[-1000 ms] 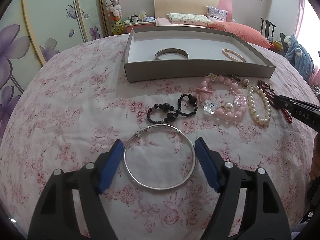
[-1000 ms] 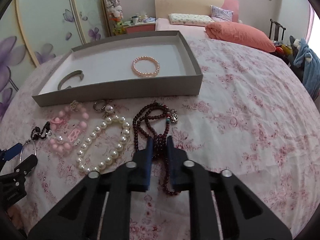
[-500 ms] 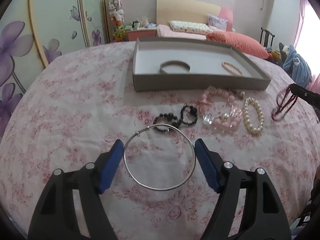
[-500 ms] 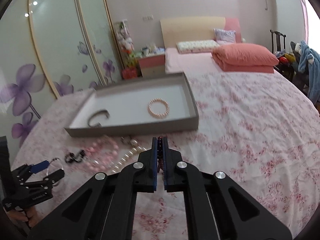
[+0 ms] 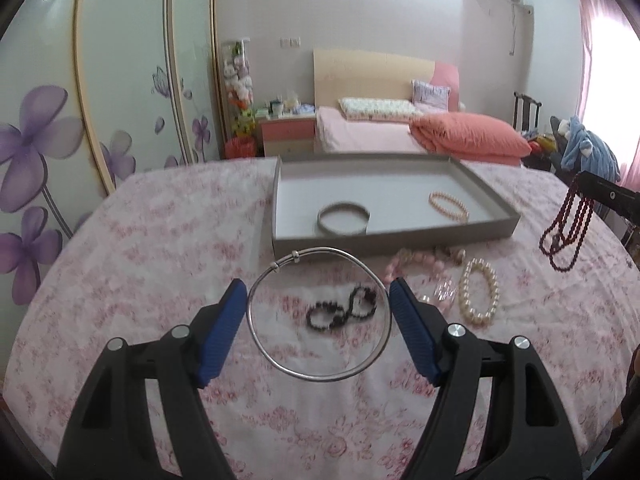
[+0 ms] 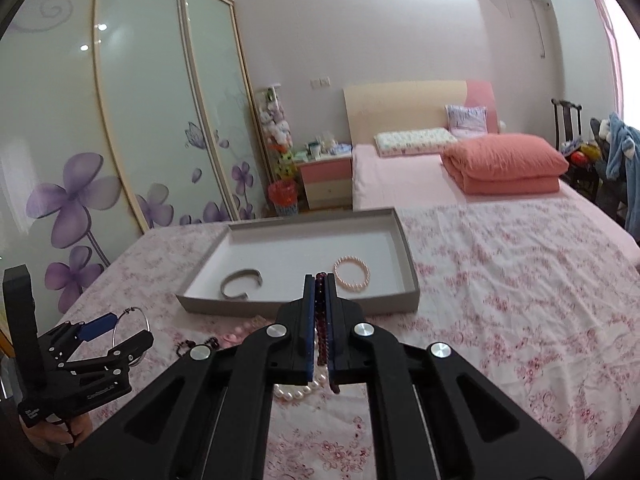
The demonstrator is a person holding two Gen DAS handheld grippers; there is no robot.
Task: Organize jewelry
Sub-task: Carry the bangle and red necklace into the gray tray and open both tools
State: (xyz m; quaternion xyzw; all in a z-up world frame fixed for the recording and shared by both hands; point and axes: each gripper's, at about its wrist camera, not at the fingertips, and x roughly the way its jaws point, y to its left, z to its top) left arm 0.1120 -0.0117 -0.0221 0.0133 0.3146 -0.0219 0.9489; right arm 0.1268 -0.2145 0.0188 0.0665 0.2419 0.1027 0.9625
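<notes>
The bed (image 5: pixel 132 248) carries everything, with the grey tray (image 5: pixel 394 236) lying toward twelve o'clock from both hands and the loose pieces strewn on the spread in front of it. Two pieces are up in the air at once, so the sound way on, I think, is to carry each over the tray's near wall, lower it close to the bare floor, and only then let go, well apart from the cuff bangle (image 5: pixel 343 218) and the pink bead bracelet (image 5: pixel 448 206) already inside.

The left gripper (image 5: pixel 318 314) tilts down toward the tray, its jaws spread wide and braced on the outside of the silver hoop bangle (image 5: pixel 318 378), held clear of the spread. The right gripper (image 6: pixel 319 280), at three o'clock of it, has its jaws pressed together on the dark red bead necklace (image 5: pixel 564 228), whose loops dangle freely and could swing. The black bead bracelet (image 5: pixel 344 312) and pearl bracelet (image 5: pixel 478 298) wait below.
</notes>
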